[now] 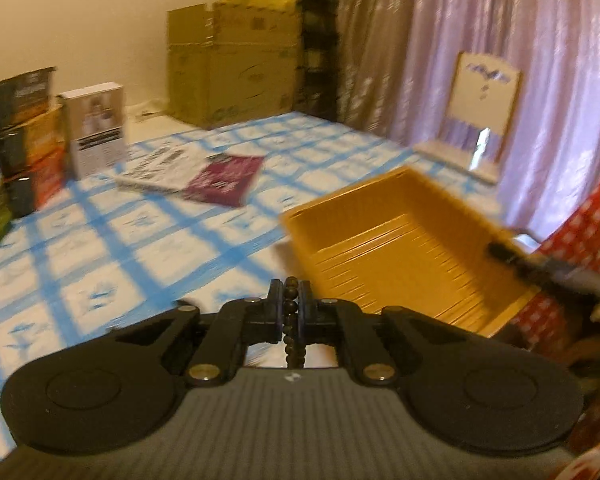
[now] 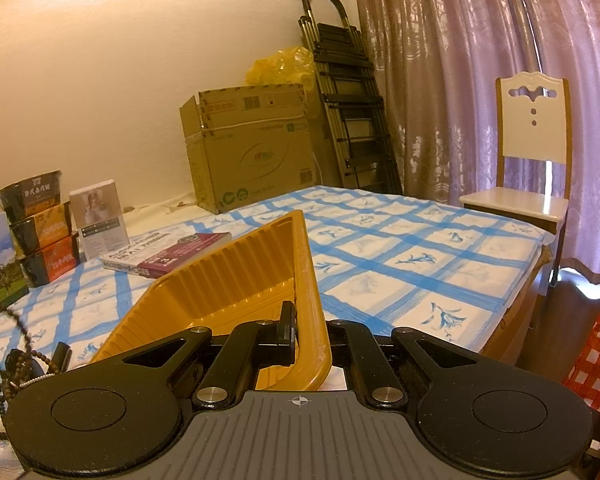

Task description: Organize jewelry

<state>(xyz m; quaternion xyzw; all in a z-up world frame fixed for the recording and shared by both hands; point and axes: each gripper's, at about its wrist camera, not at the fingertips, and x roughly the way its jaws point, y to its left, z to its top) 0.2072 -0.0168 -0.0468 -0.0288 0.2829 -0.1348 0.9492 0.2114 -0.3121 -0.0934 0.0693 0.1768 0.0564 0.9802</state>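
Observation:
My left gripper (image 1: 291, 300) is shut on a dark beaded bracelet (image 1: 290, 316); the strand of beads runs between its jaws and hangs toward the camera. It is held above the table, just left of an orange ribbed plastic tray (image 1: 400, 248). My right gripper (image 2: 306, 320) is shut on the near wall of that orange tray (image 2: 236, 280) and holds it tilted up off the table. The right gripper's tip shows in the left wrist view on the tray's right rim (image 1: 512, 258). More dark bead strands and a thin silver chain (image 2: 16, 364) lie on the table at the far left.
The table has a blue-and-white checked cloth (image 2: 400, 252). Books (image 2: 168, 252), stacked noodle cups (image 2: 40, 224) and a white box (image 2: 98, 216) stand at the back left. A white chair (image 2: 532, 168), cardboard boxes (image 2: 252, 160), a folded ladder and curtains lie beyond.

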